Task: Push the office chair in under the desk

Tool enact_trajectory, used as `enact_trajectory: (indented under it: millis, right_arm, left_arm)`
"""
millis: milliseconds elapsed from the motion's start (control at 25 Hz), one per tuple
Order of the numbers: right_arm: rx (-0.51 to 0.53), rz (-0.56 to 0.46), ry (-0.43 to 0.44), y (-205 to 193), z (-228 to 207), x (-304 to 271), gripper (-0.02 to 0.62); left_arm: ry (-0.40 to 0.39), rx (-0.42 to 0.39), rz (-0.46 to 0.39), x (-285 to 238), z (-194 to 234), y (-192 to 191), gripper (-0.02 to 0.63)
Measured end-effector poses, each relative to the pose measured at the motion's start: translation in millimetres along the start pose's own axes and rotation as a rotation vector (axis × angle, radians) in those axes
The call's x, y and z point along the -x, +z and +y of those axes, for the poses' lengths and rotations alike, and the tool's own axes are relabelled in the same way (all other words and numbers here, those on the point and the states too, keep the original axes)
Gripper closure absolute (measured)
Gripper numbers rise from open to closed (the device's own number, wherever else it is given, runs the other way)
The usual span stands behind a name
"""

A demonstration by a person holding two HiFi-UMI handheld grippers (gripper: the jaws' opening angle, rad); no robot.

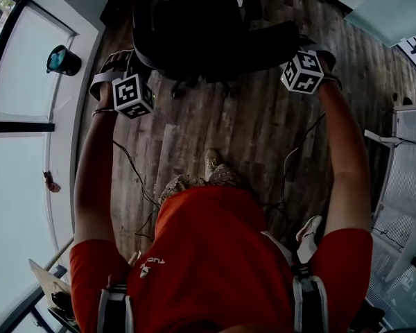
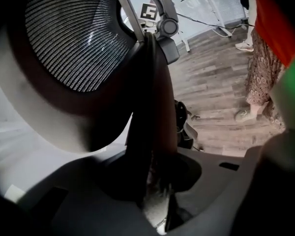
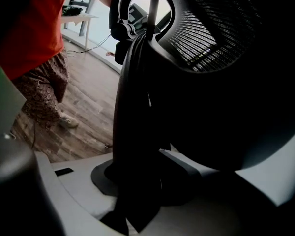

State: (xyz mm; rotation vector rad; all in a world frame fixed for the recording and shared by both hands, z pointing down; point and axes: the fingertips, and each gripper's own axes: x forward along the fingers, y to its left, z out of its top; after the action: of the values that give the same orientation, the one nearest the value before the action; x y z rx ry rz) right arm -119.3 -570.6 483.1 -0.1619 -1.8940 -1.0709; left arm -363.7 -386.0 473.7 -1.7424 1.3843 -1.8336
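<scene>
Head view: a person in a red shirt (image 1: pixel 208 255) reaches both arms forward over a wood floor (image 1: pixel 215 130). A black office chair (image 1: pixel 208 37) stands just ahead, at the top of the frame. The left gripper (image 1: pixel 128 75) and right gripper (image 1: pixel 304 61) sit at either side of its back.

Left gripper view: the jaws are closed on the dark side edge (image 2: pixel 150 107) of the chair's back (grey mesh (image 2: pixel 73 38) fills the upper left).

Right gripper view: the jaws clamp the opposite edge (image 3: pixel 135 97) of the same back
</scene>
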Motion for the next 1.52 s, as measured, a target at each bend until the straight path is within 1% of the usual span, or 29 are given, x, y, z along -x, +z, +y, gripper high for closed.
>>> enact_trajectory:
  millis: [160,280,480,760,920,1000,1280,1520]
  right_arm:
    - [0.0,-0.005,0.003,-0.2,-26.9,-21.0,0.44]
    - [0.0,-0.004,0.034,-2.8,-34.2,-42.1,0.44]
    - [-0.001,-0.007,0.027,1.7,-59.8,-63.3,0.44]
    - [-0.019,0.002,0.02,7.4,-108.2,-104.2,0.44]
    - [-0.041,0.021,0.005,12.0,-143.3,-127.8,0.442]
    - [-0.057,0.032,-0.015,18.6,-165.0,-136.4,0.442]
    - [-0.094,0.057,-0.021,35.0,-214.7,-178.5,0.443]
    - [-0.131,0.089,-0.03,49.9,-246.5,-214.5,0.445]
  left_arm:
    - [0.009,0.003,0.009,-22.3,24.6,-12.7,0.485]
    - [0.007,0.007,0.015,-38.6,39.8,-25.2,0.482]
    - [0.014,0.006,0.015,-61.9,64.4,-41.5,0.479]
    - [0.032,-0.013,-0.016,-107.7,111.1,-68.4,0.474]
    - [0.042,-0.035,-0.037,-137.9,146.4,-89.5,0.472]
    - [0.039,-0.04,-0.049,-154.1,160.0,-98.9,0.472]
    - [0.016,-0.069,-0.085,-203.7,209.4,-135.4,0.472]
    - [0.006,-0.087,-0.112,-244.1,242.4,-169.4,0.471]
